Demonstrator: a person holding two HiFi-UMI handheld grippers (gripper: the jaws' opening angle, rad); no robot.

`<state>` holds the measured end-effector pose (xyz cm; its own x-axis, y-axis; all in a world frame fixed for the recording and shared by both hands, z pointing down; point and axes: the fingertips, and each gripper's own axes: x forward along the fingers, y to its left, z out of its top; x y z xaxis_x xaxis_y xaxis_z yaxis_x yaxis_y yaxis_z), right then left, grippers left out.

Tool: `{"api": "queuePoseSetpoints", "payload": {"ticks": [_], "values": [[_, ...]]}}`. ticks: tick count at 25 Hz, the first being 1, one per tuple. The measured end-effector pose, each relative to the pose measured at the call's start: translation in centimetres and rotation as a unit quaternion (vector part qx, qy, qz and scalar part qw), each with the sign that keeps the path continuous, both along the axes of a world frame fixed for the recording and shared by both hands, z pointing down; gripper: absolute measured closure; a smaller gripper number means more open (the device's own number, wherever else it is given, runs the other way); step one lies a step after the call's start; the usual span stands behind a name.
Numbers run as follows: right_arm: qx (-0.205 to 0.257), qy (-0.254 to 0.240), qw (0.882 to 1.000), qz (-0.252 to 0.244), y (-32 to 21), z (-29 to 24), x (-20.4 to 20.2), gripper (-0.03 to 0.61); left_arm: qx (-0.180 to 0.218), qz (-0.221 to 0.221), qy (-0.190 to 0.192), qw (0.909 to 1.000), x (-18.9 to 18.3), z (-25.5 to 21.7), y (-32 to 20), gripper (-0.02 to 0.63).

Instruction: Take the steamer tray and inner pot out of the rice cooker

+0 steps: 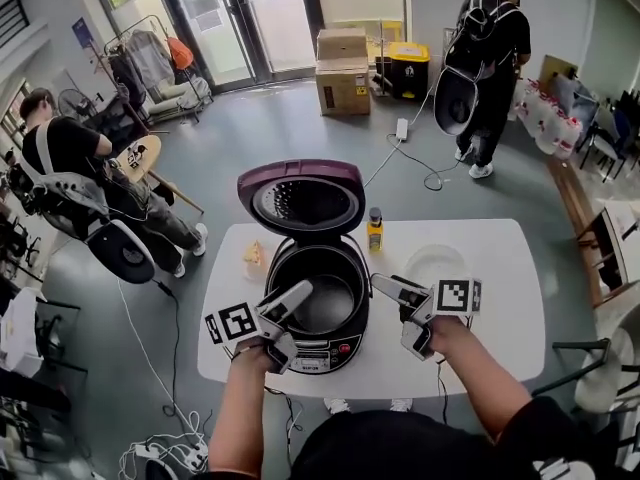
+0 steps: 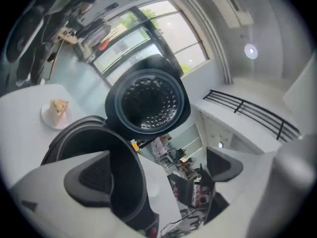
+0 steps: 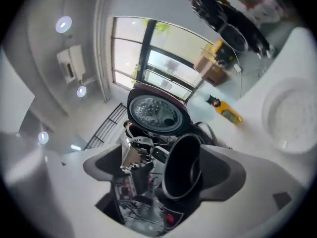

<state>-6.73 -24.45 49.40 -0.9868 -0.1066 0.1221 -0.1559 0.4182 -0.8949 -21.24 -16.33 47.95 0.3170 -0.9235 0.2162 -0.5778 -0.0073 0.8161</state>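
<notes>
The dark rice cooker (image 1: 322, 354) stands on the white table (image 1: 500, 328) with its purple lid (image 1: 302, 196) raised. The black inner pot (image 1: 325, 298) sits inside it. A white perforated steamer tray (image 1: 437, 263) lies on the table to the cooker's right and also shows in the right gripper view (image 3: 292, 118). My left gripper (image 1: 285, 323) is at the cooker's left front, its jaws wide apart, with the pot's rim (image 2: 126, 182) showing between them. My right gripper (image 1: 398, 316) is at the cooker's right side, also open. The pot (image 3: 181, 165) shows between its pads, and neither pad presses on it.
A yellow bottle (image 1: 375, 230) stands behind the cooker, and a small plate with food (image 1: 255, 258) lies to its left. People stand or sit around the table. Cardboard boxes (image 1: 342, 58) are farther back, and cables (image 1: 160, 453) trail over the floor.
</notes>
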Motion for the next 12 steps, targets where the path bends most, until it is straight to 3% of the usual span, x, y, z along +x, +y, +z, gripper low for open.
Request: {"api": "queuePoseSetpoints", "payload": {"ticks": [2, 3, 7, 12], "values": [[-0.058, -0.016, 0.998, -0.002, 0.2, 0.8, -0.7, 0.112, 0.012, -0.007, 0.069, 0.9975, -2.1, 0.3, 0.6, 0.02], [-0.071, -0.02, 0.997, -0.003, 0.3, 1.2, -1.0, 0.112, 0.01, -0.015, 0.086, 0.9961, -3.3, 0.7, 1.1, 0.02], [-0.101, -0.015, 0.995, 0.002, 0.8, 2.8, -1.5, 0.112, -0.02, -0.042, 0.109, 0.9929, -7.1, 3.2, 3.1, 0.021], [-0.132, -0.017, 0.991, -0.005, 1.8, 3.6, -3.0, 0.112, -0.03, -0.024, 0.144, 0.9888, -8.8, 4.8, 3.6, 0.029]]}}
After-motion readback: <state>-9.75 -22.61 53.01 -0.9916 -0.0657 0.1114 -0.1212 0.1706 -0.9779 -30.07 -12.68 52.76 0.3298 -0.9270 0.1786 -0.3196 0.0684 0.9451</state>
